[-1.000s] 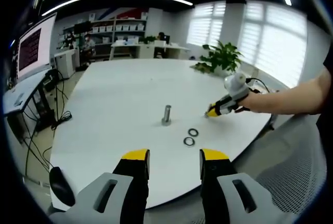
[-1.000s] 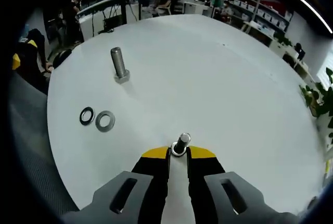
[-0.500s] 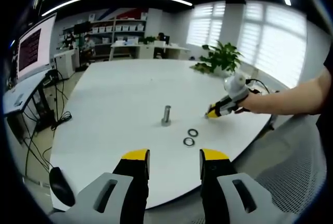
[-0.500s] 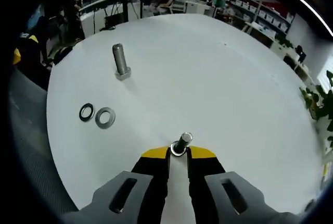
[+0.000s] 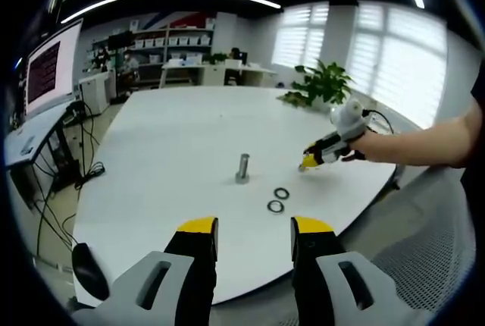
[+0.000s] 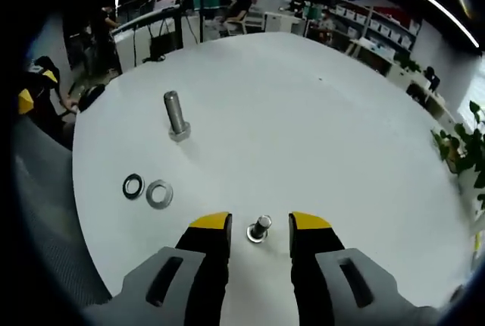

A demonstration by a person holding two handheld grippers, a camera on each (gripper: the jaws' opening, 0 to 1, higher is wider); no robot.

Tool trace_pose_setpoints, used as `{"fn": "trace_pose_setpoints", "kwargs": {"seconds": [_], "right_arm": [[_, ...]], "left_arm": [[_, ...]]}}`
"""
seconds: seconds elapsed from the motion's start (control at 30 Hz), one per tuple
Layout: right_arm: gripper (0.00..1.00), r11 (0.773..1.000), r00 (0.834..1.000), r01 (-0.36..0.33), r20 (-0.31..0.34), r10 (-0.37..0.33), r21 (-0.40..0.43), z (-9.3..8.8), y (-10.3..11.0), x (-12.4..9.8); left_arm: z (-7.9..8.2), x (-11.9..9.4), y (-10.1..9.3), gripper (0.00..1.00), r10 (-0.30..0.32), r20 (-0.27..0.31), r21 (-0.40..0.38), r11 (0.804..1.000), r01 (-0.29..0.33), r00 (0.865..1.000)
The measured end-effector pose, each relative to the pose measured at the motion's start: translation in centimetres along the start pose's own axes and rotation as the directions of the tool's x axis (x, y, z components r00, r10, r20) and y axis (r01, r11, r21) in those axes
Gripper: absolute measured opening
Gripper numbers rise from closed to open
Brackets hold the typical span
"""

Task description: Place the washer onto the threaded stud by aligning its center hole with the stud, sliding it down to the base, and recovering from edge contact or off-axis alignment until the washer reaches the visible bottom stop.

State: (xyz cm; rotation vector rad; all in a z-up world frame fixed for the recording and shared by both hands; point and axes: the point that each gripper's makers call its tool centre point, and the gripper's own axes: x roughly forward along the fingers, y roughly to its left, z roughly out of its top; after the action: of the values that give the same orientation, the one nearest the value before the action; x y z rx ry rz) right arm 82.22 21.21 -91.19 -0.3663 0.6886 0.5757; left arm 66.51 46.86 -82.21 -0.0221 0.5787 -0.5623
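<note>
Near the counter (image 6: 341, 114) edge closest to me, my right tool (image 6: 260, 224) stands open, empty, astride a short stud (image 6: 258, 228). Two washers (image 6: 150, 190) lie beside it; a taller stud (image 6: 176, 114) stands further in. Left tool (image 5: 246, 227) open, idle. Judged next: pick up a washer, flat, by its rim.

No text, label, brand or number can be read in either view. The monitor (image 5: 51, 68) at the upper left of the left gripper view carries rows of reddish lines on a dark screen, too small and blurred to make out. The shelf bins (image 5: 178, 40) at the top of that view show no legible markings.
</note>
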Motion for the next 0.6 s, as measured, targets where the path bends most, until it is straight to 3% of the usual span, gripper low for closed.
{"fn": "trace_pose_setpoints", "kwargs": {"seconds": [0.1, 0.33, 0.47, 0.6], "right_arm": [[0.32, 1.000, 0.997, -0.005, 0.073, 0.006, -0.012, 2.3, 0.4, -0.8], [0.31, 0.998, 0.989, -0.019, 0.143, 0.028, -0.068, 4.6, 2.0, -1.2], [0.31, 0.993, 0.983, -0.074, 0.158, 0.088, -0.093, 5.2, 3.6, -1.0], [0.31, 0.975, 0.977, -0.156, 0.123, 0.176, -0.157, 4.8, 6.0, -0.6]], "left_arm": [[0.0, 0.0, 0.0, 0.36, 0.000, -0.003, -0.001, 1.000, 0.000, 1.000], [-0.1, 0.1, 0.0, 0.36, -0.002, -0.010, 0.002, 1.000, 0.002, 1.000], [-0.1, 0.1, 0.0, 0.36, -0.001, -0.008, 0.001, 1.000, 0.001, 1.000], [-0.1, 0.0, 0.0, 0.36, 0.000, -0.007, 0.001, 1.000, 0.000, 1.000]]}}
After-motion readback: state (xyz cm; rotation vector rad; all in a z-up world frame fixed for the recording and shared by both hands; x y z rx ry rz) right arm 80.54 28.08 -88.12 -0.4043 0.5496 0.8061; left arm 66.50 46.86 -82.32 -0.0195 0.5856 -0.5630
